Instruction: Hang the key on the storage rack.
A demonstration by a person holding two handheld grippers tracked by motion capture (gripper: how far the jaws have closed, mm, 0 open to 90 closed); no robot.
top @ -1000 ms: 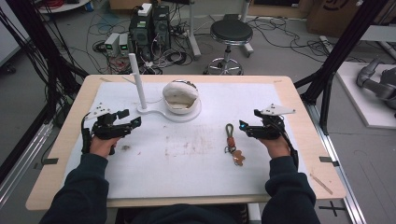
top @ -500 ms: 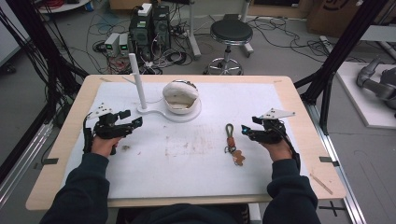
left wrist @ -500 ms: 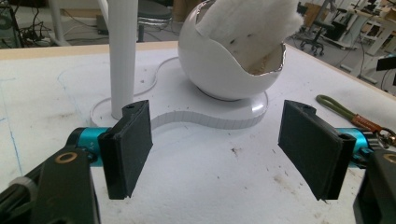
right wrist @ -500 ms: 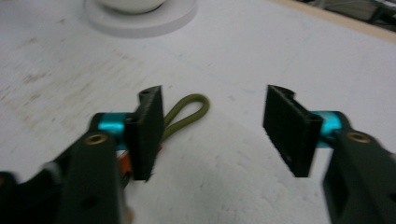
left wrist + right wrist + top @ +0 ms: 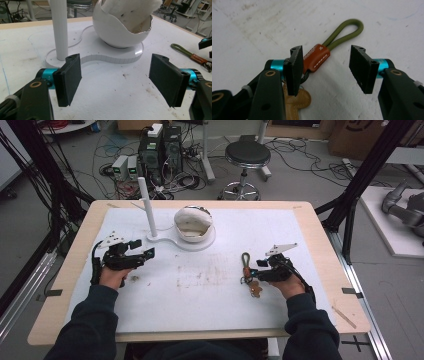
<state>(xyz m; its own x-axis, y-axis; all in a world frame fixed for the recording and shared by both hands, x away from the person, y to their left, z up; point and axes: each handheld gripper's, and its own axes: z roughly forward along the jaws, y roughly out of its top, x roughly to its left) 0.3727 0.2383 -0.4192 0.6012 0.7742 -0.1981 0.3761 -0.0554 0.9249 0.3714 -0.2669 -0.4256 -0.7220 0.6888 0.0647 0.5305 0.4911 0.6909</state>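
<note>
The left tool (image 5: pixel 145 253) hovers wide open and empty over the worktop (image 5: pixel 200 305), near a white stand (image 5: pixel 192 240). The right tool (image 5: pixel 325 67), jaws just closing but gripping nothing, straddles the keychain strap (image 5: pixel 329 47) lying flat right of centre.

The right gripper (image 5: pixel 325 71) is seen from behind its two black jaws, which rise from the bottom of the frame and have just been closing. A gap remains between them. A keychain (image 5: pixel 319 56) lies on the white tabletop (image 5: pixel 262 22). Its olive cord loop (image 5: pixel 347 31) extends toward the upper right. Its brown leather sleeve (image 5: pixel 315 58) lies just beside the left jaw. A tan leather tag (image 5: pixel 295 101) is partly hidden behind that jaw.
</note>
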